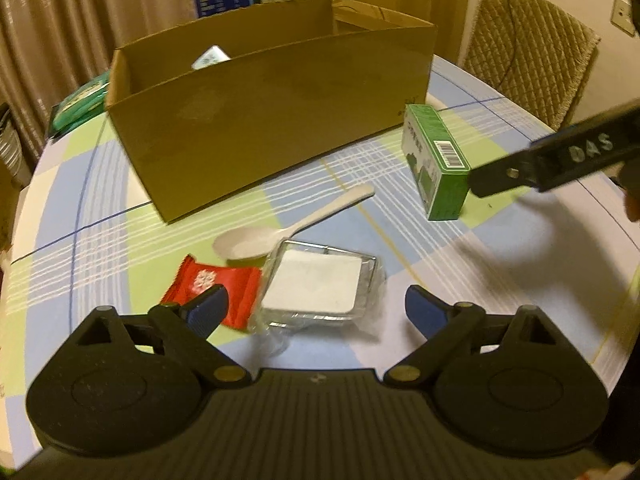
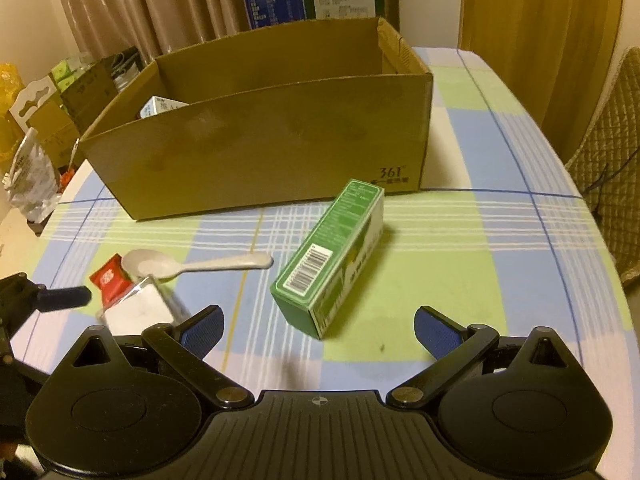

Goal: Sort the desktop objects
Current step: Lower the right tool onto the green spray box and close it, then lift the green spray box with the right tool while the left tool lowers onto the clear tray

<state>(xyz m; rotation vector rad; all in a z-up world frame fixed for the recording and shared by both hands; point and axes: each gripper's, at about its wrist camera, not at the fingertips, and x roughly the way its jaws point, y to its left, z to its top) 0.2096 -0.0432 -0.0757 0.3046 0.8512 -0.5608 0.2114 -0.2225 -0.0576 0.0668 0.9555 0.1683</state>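
Note:
My left gripper is open just in front of a clear plastic-wrapped white block, which lies between its blue pads. A red snack packet and a white spoon lie beside the block. My right gripper is open right behind a green carton lying on the table; the carton also shows in the left wrist view. A large open cardboard box stands behind them, with a small white carton inside.
The round table has a checked blue-green cloth. A quilted chair stands at the far right. A green packet lies left of the box. Cartons and bags crowd the floor at left.

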